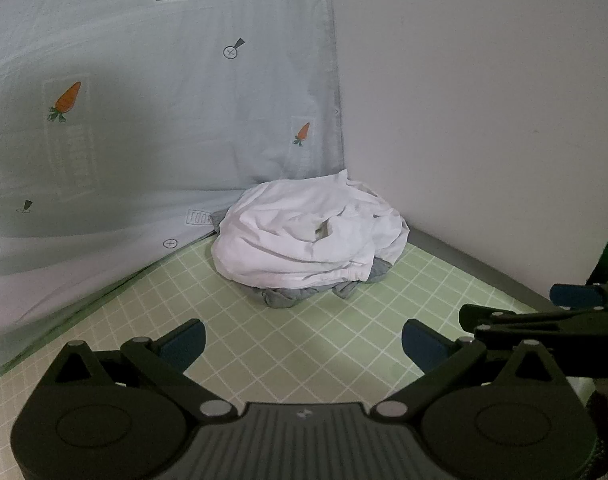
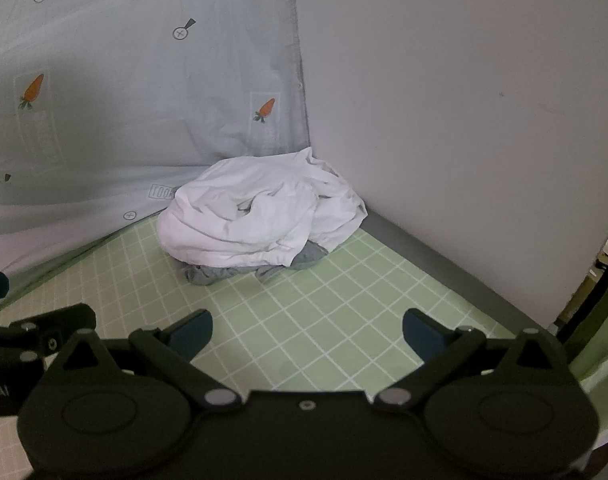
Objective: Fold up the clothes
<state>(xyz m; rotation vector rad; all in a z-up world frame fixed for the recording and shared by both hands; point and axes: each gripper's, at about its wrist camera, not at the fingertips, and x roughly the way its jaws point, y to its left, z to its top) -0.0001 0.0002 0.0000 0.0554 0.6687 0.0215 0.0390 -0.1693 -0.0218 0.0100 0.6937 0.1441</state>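
Near edge, both views: my left tongs [image 1: 304, 344] stand spread as wide as they go, blue pads well apart, nothing between them, only the green checked mat [image 1: 311, 360] showing through the gap. My right tongs [image 2: 307, 334] match: fully spread, empty, pointing down over the same mat. In the left wrist view the right tongs poke in at the lower right of the frame; in the right wrist view the left ones show at the lower left edge. The two sit side by side.

Middle of frame: the clothes pile. A crumpled white garment [image 1: 304, 236] sits heaped on the mat, bunched and creased, not laid flat. A grey garment [image 1: 282, 298] peeks out from under its near edge, mostly covered. Neither pair of tongs touches the pile; bare mat lies between.

Behind: the pile sits pushed into the corner. To the upper left, a pale blue sheet [image 1: 164, 100] with carrot prints hangs upright. To the upper right, a plain white wall [image 1: 483, 120]. A grey table edge [image 1: 463, 260] runs along the base of the wall.
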